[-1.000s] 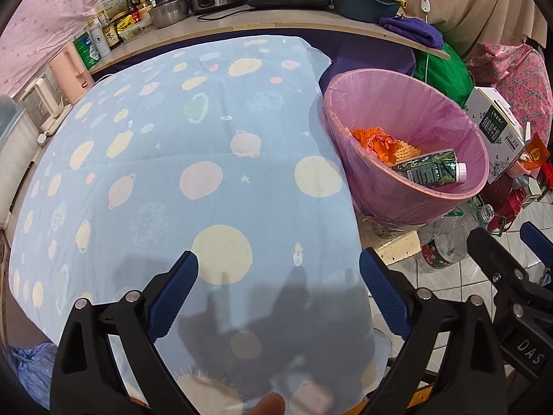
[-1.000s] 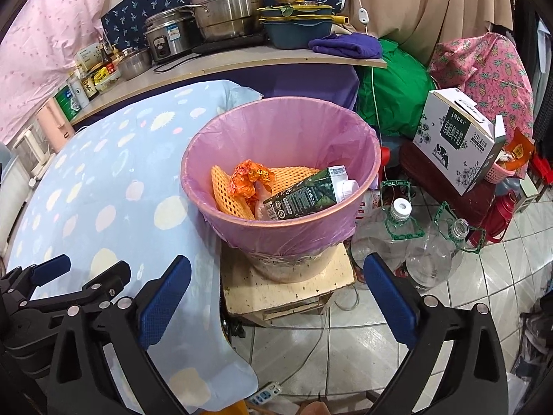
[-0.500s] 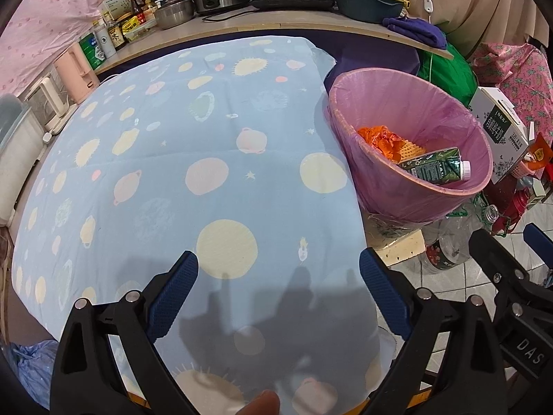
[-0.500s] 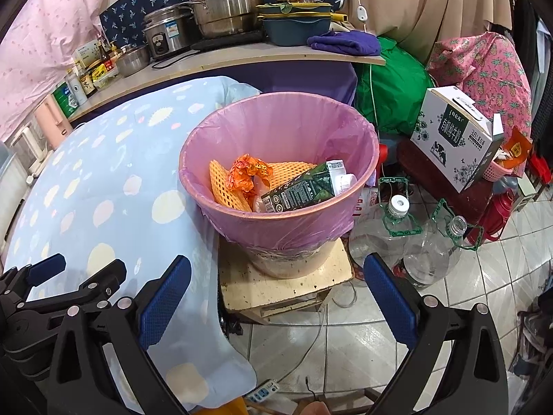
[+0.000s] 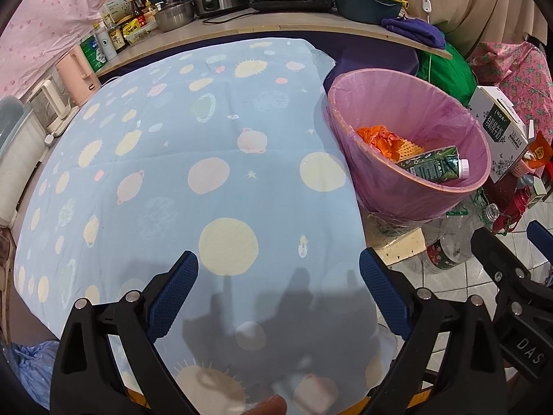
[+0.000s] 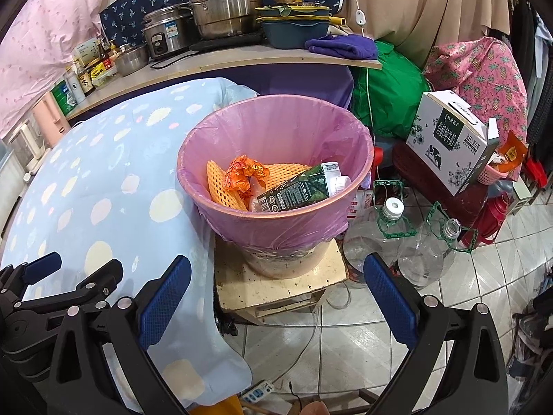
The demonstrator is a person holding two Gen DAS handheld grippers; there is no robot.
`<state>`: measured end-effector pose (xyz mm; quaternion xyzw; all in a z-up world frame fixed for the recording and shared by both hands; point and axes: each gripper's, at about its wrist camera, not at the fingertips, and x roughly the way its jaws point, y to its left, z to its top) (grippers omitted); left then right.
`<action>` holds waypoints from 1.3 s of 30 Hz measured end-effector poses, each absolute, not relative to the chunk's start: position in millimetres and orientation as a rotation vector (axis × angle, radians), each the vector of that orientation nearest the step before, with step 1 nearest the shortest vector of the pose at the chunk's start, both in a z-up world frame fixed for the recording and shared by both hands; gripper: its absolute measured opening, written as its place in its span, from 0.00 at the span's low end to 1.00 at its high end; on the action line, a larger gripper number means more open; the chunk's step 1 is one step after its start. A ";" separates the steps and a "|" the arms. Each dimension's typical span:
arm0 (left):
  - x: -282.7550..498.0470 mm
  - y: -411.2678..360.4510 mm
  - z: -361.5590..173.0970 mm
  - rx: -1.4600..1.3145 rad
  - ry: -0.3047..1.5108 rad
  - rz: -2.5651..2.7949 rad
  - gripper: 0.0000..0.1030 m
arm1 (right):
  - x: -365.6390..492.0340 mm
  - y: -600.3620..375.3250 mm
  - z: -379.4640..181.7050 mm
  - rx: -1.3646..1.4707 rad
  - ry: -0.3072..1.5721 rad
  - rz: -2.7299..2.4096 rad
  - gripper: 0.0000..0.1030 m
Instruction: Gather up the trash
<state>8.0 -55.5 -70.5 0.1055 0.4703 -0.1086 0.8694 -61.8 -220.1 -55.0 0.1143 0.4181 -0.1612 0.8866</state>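
Trash already binned: green drink carton (image 6: 299,190) lies long axis left-right in pink-lined round plastic bin (image 6: 276,221), far-centre of right gripper (image 6: 276,290), jaws apart, empty. Left gripper (image 5: 278,287) also agape over spotted blue cloth (image 5: 172,173); bin far-right. Right nearer.

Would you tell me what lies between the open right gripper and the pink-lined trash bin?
In the right wrist view, only a stained board under the bin and floor tiles before the right gripper.

A planet-print blue cloth (image 5: 207,173) covers the table; the bin (image 6: 276,228) stands on a board (image 6: 276,287).
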 end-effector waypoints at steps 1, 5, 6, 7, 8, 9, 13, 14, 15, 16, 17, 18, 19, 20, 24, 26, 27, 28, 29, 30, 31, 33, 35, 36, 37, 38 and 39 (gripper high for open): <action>7.2 -55.4 -69.7 0.221 0.981 -0.228 0.87 | -62.4 -219.9 -54.6 0.239 0.868 -0.336 0.94; 3.2 -57.4 -66.2 0.226 0.969 -0.237 0.87 | -66.2 -220.8 -53.8 0.250 0.862 -0.344 0.94; 2.4 -58.2 -65.7 0.229 0.967 -0.240 0.87 | -67.1 -221.9 -54.0 0.251 0.861 -0.347 0.94; 1.6 -59.2 -65.5 0.233 0.965 -0.243 0.87 | -68.3 -222.7 -54.0 0.253 0.860 -0.350 0.94; 1.0 -60.3 -65.3 0.237 0.963 -0.246 0.87 | -69.2 -223.7 -54.1 0.255 0.860 -0.353 0.94; 0.3 -61.1 -65.2 0.240 0.962 -0.247 0.87 | -69.9 -224.3 -54.0 0.257 0.860 -0.354 0.94; -2.6 -63.8 -64.1 0.247 0.957 -0.251 0.87 | -72.6 -226.4 -54.0 0.260 0.859 -0.357 0.94; -3.0 -64.0 -63.8 0.248 0.956 -0.251 0.87 | -73.3 -226.4 -53.7 0.261 0.858 -0.358 0.94; -3.5 -64.2 -63.3 0.248 0.955 -0.251 0.87 | -74.1 -226.8 -53.3 0.262 0.856 -0.359 0.94; -4.0 -64.3 -62.8 0.249 0.953 -0.252 0.87 | -74.3 -226.8 -53.3 0.263 0.855 -0.359 0.94; -4.8 -64.8 -62.7 0.249 0.952 -0.251 0.87 | -75.1 -226.6 -53.3 0.264 0.854 -0.360 0.94; -5.5 -64.7 -62.4 0.249 0.951 -0.249 0.87 | -75.6 -226.7 -52.9 0.264 0.854 -0.360 0.94; -6.3 -64.7 -62.2 0.249 0.949 -0.244 0.87 | -76.1 -226.4 -53.0 0.263 0.854 -0.360 0.94; -6.6 -64.7 -62.2 0.250 0.948 -0.240 0.87 | -76.1 -226.4 -53.0 0.262 0.855 -0.360 0.94; -8.0 -64.6 -61.9 0.251 0.947 -0.231 0.87 | -76.4 -226.3 -52.7 0.260 0.854 -0.361 0.94; -8.8 -64.8 -61.5 0.252 0.945 -0.229 0.87 | -76.7 -226.8 -52.4 0.261 0.854 -0.360 0.94; -8.8 -64.6 -61.6 0.252 0.946 -0.229 0.87 | -76.6 -226.5 -52.7 0.260 0.854 -0.360 0.94; -9.0 -64.6 -61.3 0.253 0.946 -0.228 0.87 | -76.9 -226.7 -52.4 0.260 0.853 -0.360 0.94; -9.0 -64.3 -61.2 0.253 0.945 -0.227 0.87 | -76.8 -226.6 -52.5 0.259 0.853 -0.360 0.94; -9.2 -64.2 -61.1 0.254 0.945 -0.226 0.87 | -76.8 -226.8 -52.6 0.259 0.854 -0.360 0.94; -9.2 -63.9 -61.0 0.255 0.945 -0.225 0.87 | -77.2 -226.6 -52.3 0.259 0.854 -0.359 0.94; -9.3 -63.3 -60.2 0.254 0.944 -0.223 0.87 | -77.3 -226.4 -52.1 0.259 0.853 -0.359 0.94; -9.3 -62.7 -59.2 0.254 0.942 -0.223 0.87 | -77.0 -226.1 -51.8 0.261 0.853 -0.358 0.94; -9.2 -62.6 -58.7 0.254 0.940 -0.225 0.87 | -77.3 -226.4 -51.3 0.261 0.851 -0.358 0.94; -9.0 -62.7 -58.2 0.256 0.939 -0.225 0.87 | -77.6 -226.1 -50.8 0.260 0.849 -0.358 0.94; -9.1 -62.9 -58.0 0.257 0.937 -0.223 0.87 | -77.5 -226.0 -50.6 0.258 0.849 -0.359 0.94; -9.9 -63.4 -57.6 0.257 0.931 -0.220 0.87 | -77.4 -226.4 -50.3 0.258 0.849 -0.360 0.94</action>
